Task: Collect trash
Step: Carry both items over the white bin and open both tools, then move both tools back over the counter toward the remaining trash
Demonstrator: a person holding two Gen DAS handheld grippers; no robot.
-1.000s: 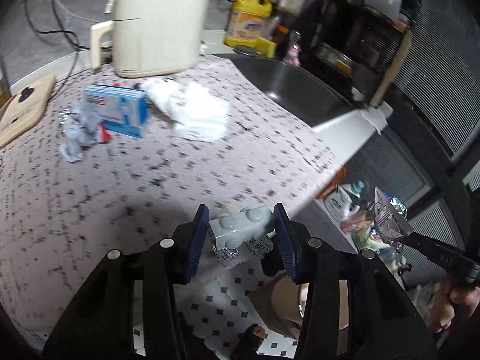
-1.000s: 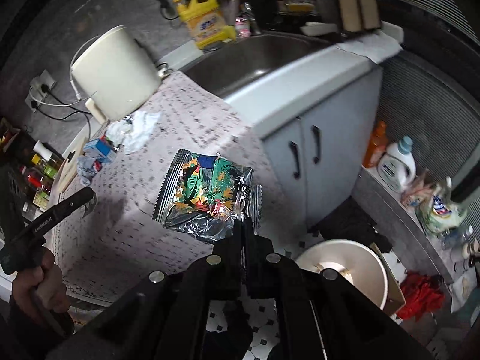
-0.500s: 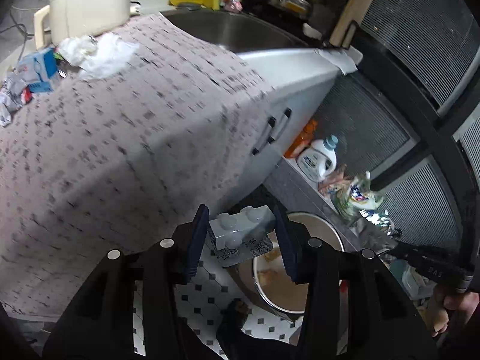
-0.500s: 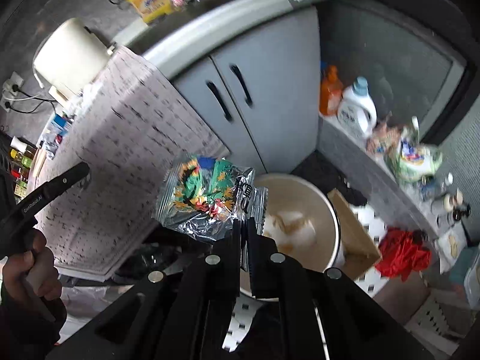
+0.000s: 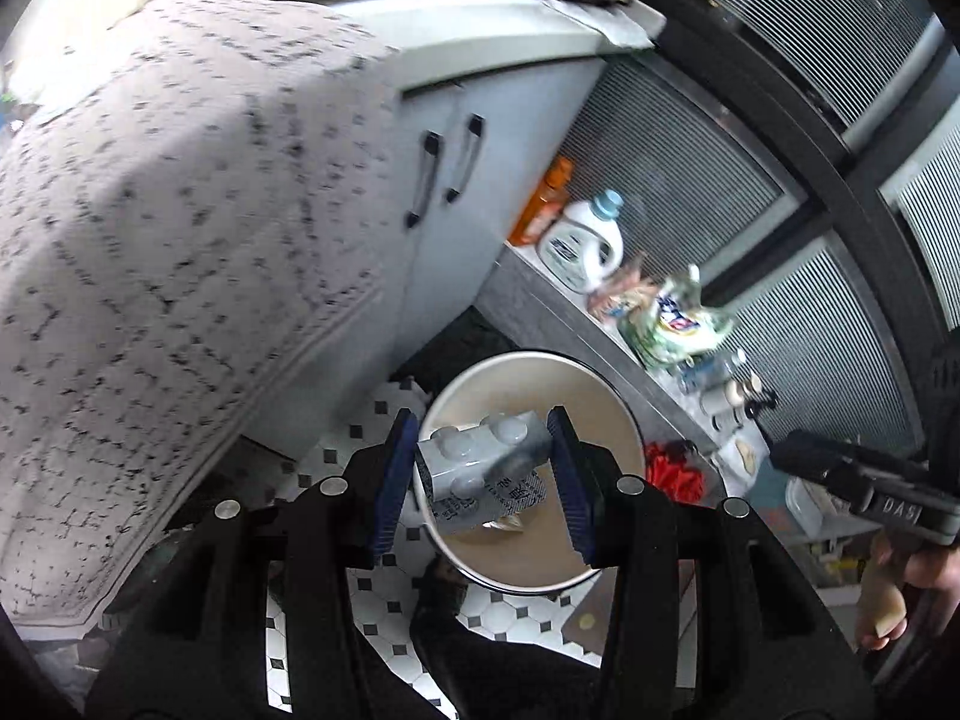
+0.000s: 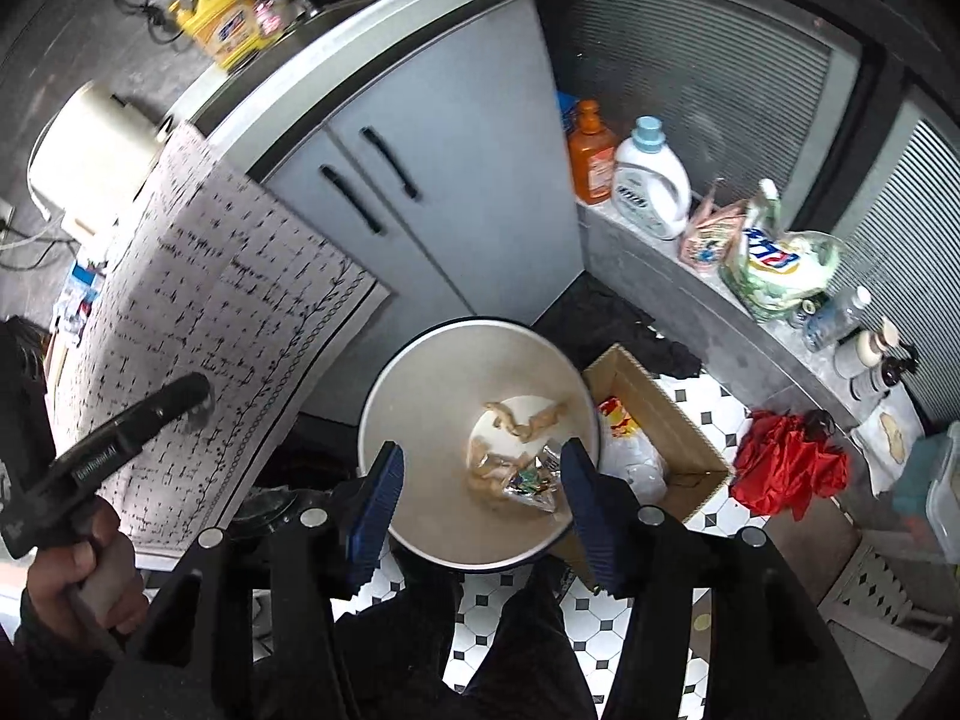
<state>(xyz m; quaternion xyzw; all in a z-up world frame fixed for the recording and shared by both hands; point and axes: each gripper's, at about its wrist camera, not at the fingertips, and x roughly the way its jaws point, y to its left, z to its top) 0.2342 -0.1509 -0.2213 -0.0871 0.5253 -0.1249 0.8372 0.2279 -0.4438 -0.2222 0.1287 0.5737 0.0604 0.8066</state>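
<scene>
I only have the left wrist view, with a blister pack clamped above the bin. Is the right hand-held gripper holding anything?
Observer: No. The right hand-held gripper is open, with nothing between its fingers, and it hangs over the bin.
Operator: The blister pack in the left hand-held gripper hides the bin's bottom. Anything down there?
Observer: A crumpled colourful foil wrapper lies there among tan scraps.
Operator: What is beside the bin, away from the cabinet?
Observer: An open cardboard box with clear plastic inside.
</scene>
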